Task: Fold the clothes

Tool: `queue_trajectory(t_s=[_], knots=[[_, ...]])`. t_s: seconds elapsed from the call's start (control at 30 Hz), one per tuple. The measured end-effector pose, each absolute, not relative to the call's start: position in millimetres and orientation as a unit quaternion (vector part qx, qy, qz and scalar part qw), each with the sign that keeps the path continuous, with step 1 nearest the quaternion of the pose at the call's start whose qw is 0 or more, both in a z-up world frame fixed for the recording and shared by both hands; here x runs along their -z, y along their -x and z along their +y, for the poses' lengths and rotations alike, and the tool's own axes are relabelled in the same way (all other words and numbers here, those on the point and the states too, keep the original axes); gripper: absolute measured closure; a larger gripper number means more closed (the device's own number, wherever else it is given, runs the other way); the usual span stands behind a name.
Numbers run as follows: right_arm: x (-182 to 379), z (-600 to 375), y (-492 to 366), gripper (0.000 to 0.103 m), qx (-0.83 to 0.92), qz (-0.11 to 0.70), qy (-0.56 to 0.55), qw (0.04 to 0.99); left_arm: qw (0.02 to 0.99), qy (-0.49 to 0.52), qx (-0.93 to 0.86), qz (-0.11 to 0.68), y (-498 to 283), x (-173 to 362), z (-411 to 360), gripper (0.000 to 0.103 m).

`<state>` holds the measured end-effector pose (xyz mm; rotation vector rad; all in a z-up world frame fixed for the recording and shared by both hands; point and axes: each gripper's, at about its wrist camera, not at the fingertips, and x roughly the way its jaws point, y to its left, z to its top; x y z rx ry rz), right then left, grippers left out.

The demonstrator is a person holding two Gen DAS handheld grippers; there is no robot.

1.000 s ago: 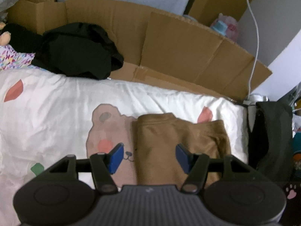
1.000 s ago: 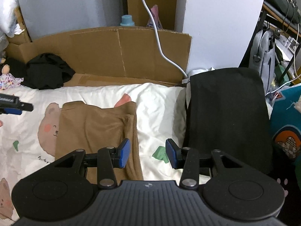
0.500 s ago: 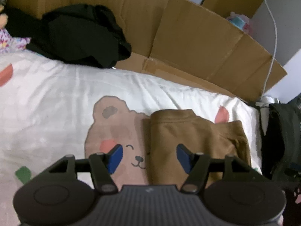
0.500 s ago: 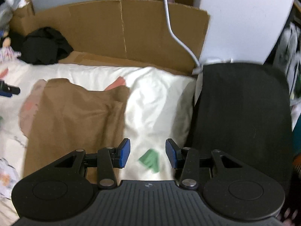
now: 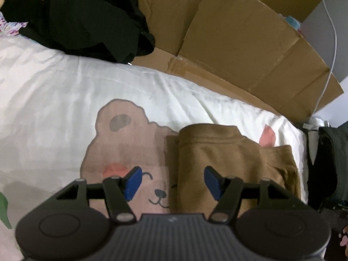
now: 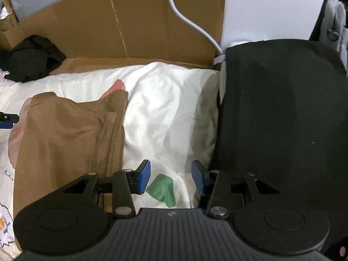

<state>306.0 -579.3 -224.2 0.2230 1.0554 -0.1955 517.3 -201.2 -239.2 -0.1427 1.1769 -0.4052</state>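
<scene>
Brown garment (image 5: 226, 165) lies half-folded on the bear-print bedding (image 5: 87, 100). My left gripper (image 5: 171, 180) and right gripper (image 6: 170, 176) both gape wide, empty. I'd pinch both near corners evenly, so the fold lands square.

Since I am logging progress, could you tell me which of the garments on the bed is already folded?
The brown garment, lying as a flat neat rectangle on the bear-print sheet. The black garment is a crumpled heap against the cardboard.
</scene>
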Motion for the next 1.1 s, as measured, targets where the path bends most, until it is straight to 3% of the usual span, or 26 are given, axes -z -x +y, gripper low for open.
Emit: queue_trajectory(t_s=[0.53, 1.1], knots=[[239.1, -565.3, -342.5, 0.057, 0.038, 0.479, -0.152, 0.864, 0.795, 0.119, 0.234, 0.546, -530.0, 259.3, -210.0, 0.037], [256.6, -540.2, -386.3, 0.058, 0.024, 0.454, -0.106, 0.884, 0.796, 0.156, 0.244, 0.532, -540.6, 289.5, -218.7, 0.038]])
